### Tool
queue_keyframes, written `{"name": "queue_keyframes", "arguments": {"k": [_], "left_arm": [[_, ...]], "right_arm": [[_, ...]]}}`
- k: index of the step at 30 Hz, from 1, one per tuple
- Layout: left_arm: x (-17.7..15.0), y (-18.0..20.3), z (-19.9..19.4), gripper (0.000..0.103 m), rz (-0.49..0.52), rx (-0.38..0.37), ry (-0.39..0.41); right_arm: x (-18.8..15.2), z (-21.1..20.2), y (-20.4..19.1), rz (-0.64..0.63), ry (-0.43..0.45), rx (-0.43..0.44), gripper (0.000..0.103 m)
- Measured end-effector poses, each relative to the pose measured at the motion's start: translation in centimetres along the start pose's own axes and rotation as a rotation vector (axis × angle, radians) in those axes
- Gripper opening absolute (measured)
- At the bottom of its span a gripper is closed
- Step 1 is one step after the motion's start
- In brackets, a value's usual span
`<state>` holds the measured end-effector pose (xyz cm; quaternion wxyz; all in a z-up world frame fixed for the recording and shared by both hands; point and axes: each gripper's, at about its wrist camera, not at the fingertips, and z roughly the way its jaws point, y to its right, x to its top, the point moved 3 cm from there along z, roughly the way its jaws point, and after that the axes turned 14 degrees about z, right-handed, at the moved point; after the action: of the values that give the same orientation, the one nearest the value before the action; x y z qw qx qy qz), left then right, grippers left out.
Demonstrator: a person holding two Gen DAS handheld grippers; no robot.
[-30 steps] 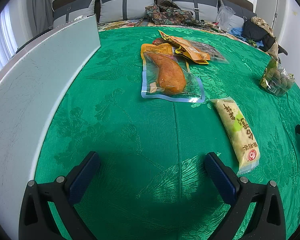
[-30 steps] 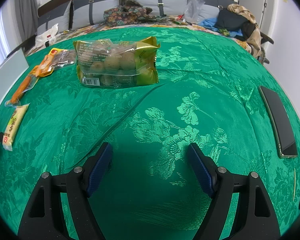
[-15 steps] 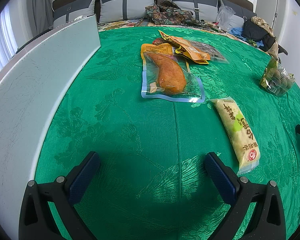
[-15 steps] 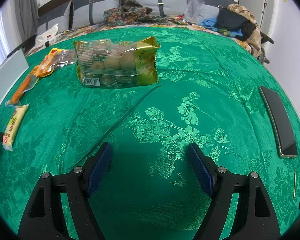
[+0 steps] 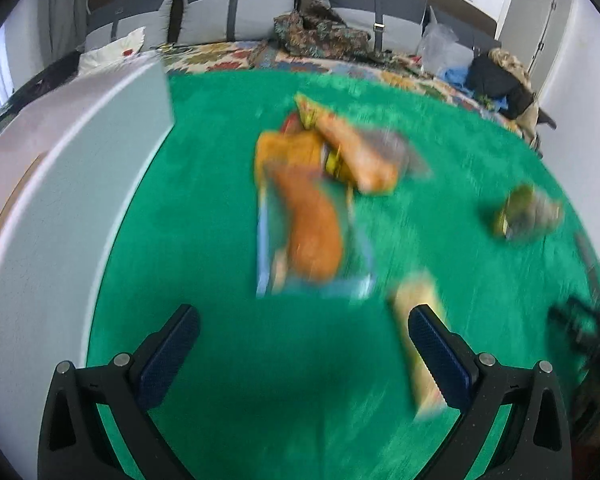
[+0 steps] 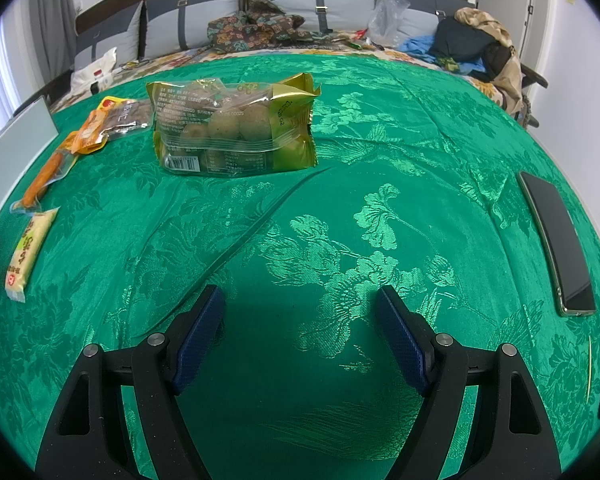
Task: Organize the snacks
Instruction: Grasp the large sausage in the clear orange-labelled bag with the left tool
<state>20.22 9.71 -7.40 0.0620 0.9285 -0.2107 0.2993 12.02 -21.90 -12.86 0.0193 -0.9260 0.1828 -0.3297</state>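
Snack packs lie on a green cloth [image 6: 380, 140]. In the blurred left wrist view a clear pack with an orange piece [image 5: 312, 232] lies ahead of my left gripper [image 5: 302, 326], which is open and empty above the cloth. Orange packets [image 5: 360, 152] lie beyond it. A yellow bar pack [image 5: 418, 344] runs under the right finger. A gold bag of round snacks [image 5: 530, 212] sits far right. In the right wrist view my right gripper [image 6: 300, 304] stands open and empty over the cloth, with the gold bag [image 6: 235, 128] well ahead and the yellow bar pack [image 6: 29, 252] at far left.
A white panel [image 5: 59, 208] borders the cloth on the left. A dark phone [image 6: 556, 240] lies at the cloth's right edge. Pillows and clothes [image 6: 267, 28] are piled at the back. Part of the other gripper [image 5: 580, 328] shows at the left view's right edge.
My left gripper has risen and swung, so the snack packs slid down and toward it and the view is blurred. The right gripper's view is unchanged.
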Motion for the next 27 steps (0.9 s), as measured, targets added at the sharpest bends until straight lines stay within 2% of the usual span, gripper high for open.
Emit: {"name": "queue_keyframes", "arguments": {"k": [4,7,9,10,12,13,15,24,26,27], "left_arm": [[4.3,-0.1,5.3,0.102,0.014,0.000,-0.122],[4.7,-0.4,9.4,0.102,-0.007,0.025,-0.236],[5.0,-0.1,9.7,0.099,0.049,0.096,-0.219],[5.1,-0.1,9.3,0.084,0.049,0.065,-0.189],[4.7,-0.1,8.6,0.067,0.069,0.072,-0.167],[4.1,-0.1,8.1,0.062,0.084,0.062,-0.154],[2.7,-0.2,7.1,0.059,0.100,0.068,-0.150],[-6.9,0.3,0.3,0.059,0.054,0.037,-0.161],[-8.2,0.5,-0.4,0.065,0.058,0.057,-0.149],[-8.7,0.5,-0.5,0.073,0.058,0.069,-0.141]], "right_arm": [[0.0,0.0,0.0,0.000,0.000,0.000,0.081],[0.0,0.0,0.0,0.000,0.000,-0.001,0.081],[0.0,0.0,0.0,0.000,0.000,-0.001,0.081],[0.0,0.0,0.0,0.000,0.000,-0.001,0.081],[0.0,0.0,0.0,0.000,0.000,-0.001,0.081],[0.0,0.0,0.0,0.000,0.000,-0.001,0.081],[0.0,0.0,0.0,0.000,0.000,-0.001,0.081],[0.0,0.1,0.0,0.000,0.000,-0.002,0.081],[0.0,0.1,0.0,0.000,0.000,-0.002,0.081],[0.0,0.1,0.0,0.000,0.000,-0.002,0.081]]}}
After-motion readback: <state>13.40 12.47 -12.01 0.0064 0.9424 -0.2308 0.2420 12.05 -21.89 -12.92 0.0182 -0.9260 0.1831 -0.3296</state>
